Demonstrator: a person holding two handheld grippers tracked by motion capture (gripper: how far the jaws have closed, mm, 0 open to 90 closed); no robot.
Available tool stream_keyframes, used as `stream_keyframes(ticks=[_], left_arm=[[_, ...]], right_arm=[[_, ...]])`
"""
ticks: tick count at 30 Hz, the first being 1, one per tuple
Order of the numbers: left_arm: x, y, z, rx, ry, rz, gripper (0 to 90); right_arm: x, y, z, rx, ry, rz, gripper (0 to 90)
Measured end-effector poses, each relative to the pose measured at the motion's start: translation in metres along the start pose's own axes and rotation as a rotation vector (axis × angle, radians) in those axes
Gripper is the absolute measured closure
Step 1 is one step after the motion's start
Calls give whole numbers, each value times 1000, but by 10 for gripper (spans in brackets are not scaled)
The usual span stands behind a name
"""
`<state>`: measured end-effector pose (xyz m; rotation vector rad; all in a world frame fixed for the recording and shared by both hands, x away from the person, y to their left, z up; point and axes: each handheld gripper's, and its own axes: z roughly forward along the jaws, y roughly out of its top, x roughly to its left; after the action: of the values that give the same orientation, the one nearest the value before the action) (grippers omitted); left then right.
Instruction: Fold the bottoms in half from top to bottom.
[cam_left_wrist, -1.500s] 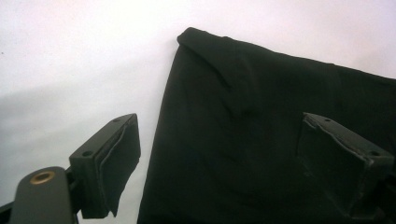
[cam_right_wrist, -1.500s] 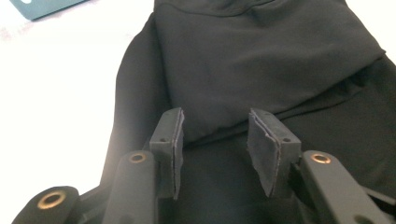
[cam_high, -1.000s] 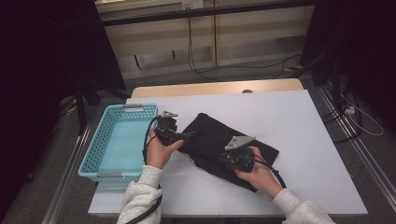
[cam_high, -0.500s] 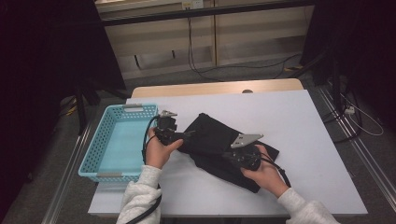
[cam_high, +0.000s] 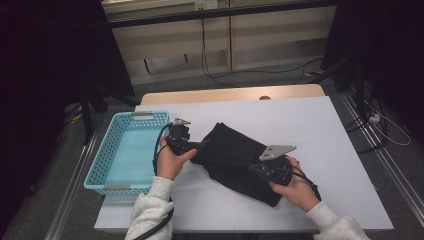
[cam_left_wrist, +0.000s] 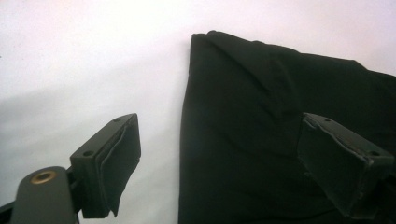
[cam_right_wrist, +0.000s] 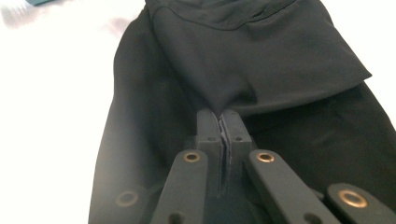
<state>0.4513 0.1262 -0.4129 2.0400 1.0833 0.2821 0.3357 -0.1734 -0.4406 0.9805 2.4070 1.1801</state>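
White surface (cam_high: 320, 130) takes up the middle of the high view, with a wooden strip along its far edge. Turquoise basket (cam_high: 107, 150) sits at the surface's left edge, centre-left of frame, nothing visible inside it. Black garment (cam_high: 227, 150) lies crumpled in the centre of the frame, just right of the basket and apart from it, running diagonally toward lower right.

Left gripper (cam_high: 202, 145) is at the garment's upper-left edge, centre of frame. Its fingers (cam_left_wrist: 109, 163) are spread wide: in the left gripper view one sits over bare surface, the other over the cloth, and the garment's edge runs between them. Nothing pinched.

Right gripper (cam_high: 252, 170) is at the garment's lower-right part, right of centre. In the right gripper view its fingers (cam_right_wrist: 208, 135) are pressed together on a fold of the black garment, and the cloth tents up from the pinch point. The layer under the fold lies flat on the surface.
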Motion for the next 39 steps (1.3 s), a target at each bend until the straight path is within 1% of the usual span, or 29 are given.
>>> stream_keyframes(ticks=[3, 8, 12, 20, 28, 30, 37, 39], left_arm=[[-1, 1, 0, -4, -1, -2, 139], [-2, 0, 1, 0, -2, -3, 140], [-2, 0, 2, 2, -1, 2, 139], [-3, 1, 3, 3, -2, 7, 139], [-3, 1, 4, 2, -1, 3, 138], [-3, 2, 4, 8, -4, 11, 138], [-5, 2, 6, 7, -8, 8, 138], [-5, 2, 6, 10, -3, 16, 138]], right_arm=[[-1, -3, -3, 3, -1, 5, 884], [-1, -5, -6, 3, -2, 0, 884], [-1, -7, -9, 3, 0, 0, 884], [-2, -12, -17, -5, 2, 16, 885], [0, -15, -21, -3, 6, 16, 885], [1, -15, -22, -6, 3, 15, 885], [2, -18, -26, -5, 4, 16, 885], [3, -18, -28, -9, 4, 14, 885]])
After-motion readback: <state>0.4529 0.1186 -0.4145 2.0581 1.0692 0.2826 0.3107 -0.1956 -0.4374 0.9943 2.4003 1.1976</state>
